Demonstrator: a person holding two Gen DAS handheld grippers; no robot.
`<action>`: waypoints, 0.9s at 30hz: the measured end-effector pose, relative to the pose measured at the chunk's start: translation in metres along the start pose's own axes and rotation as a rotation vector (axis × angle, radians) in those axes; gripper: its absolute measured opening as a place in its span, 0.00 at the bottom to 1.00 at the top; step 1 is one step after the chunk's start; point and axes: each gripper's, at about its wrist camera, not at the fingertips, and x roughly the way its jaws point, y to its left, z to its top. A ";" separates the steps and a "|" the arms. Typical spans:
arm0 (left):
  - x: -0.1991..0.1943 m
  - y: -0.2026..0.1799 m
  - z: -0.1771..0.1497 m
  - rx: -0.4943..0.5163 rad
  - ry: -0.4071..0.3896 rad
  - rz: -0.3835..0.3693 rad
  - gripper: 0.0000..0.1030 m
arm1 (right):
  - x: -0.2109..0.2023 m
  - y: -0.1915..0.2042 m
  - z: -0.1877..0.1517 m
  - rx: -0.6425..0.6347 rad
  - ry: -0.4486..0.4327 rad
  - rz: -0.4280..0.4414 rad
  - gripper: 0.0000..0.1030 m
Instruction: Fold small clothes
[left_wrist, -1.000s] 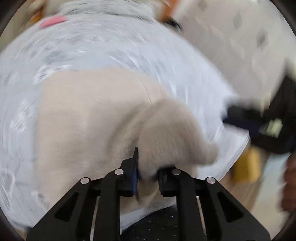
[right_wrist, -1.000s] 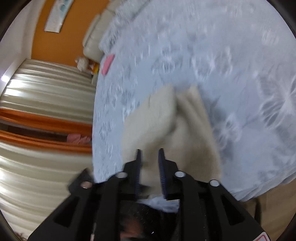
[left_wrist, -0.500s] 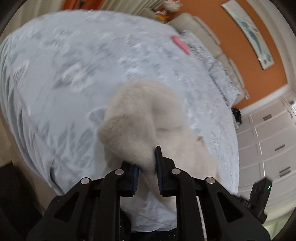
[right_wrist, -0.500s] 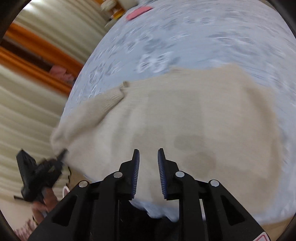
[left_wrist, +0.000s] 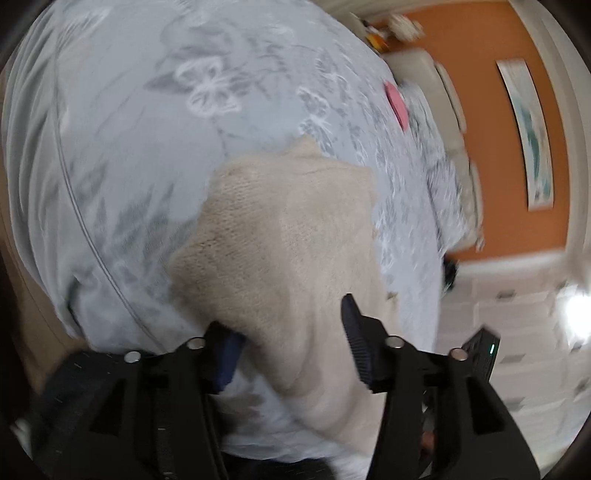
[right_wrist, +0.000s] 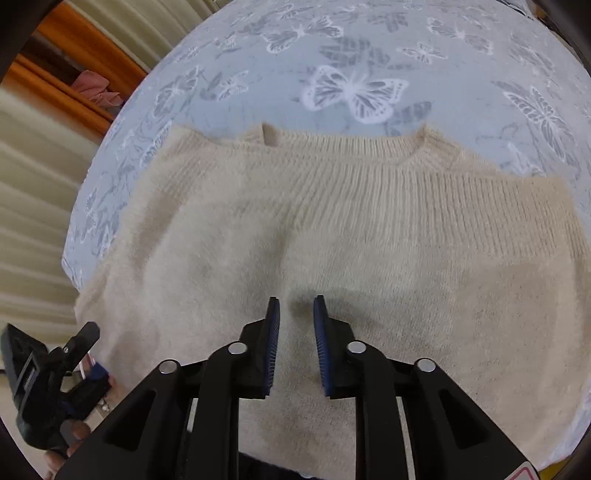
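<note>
A cream knit sweater (right_wrist: 332, 229) lies spread flat on a blue-grey butterfly-print bedspread (right_wrist: 354, 85), its ribbed neckline at the far side. My right gripper (right_wrist: 295, 314) hovers over the sweater's lower middle, jaws slightly apart and empty. In the left wrist view the sweater (left_wrist: 280, 236) lies below my left gripper (left_wrist: 291, 332), whose jaws stand wide open over the sweater's edge near the bed's side. The left gripper (right_wrist: 55, 384) also shows at the lower left of the right wrist view.
A pink item (left_wrist: 396, 104) lies far up the bed. A cream headboard (left_wrist: 436, 88) and orange wall (left_wrist: 491, 122) stand beyond it. Striped curtains (right_wrist: 40, 192) hang on the left of the bed. The bed's edge (left_wrist: 92, 258) runs close to the left gripper.
My left gripper has opened and let go of the sweater, which now lies flat. My right gripper's jaws have parted slightly and it has steadied over the sweater.
</note>
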 end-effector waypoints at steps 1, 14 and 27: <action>0.003 0.003 0.001 -0.036 -0.011 -0.017 0.51 | 0.008 -0.001 0.000 0.007 0.027 -0.016 0.07; -0.004 -0.187 -0.054 0.538 0.122 -0.348 0.10 | 0.025 -0.070 -0.010 0.272 0.055 0.263 0.03; 0.112 -0.249 -0.264 1.014 0.575 -0.259 0.10 | -0.094 -0.272 -0.164 0.542 -0.199 0.300 0.01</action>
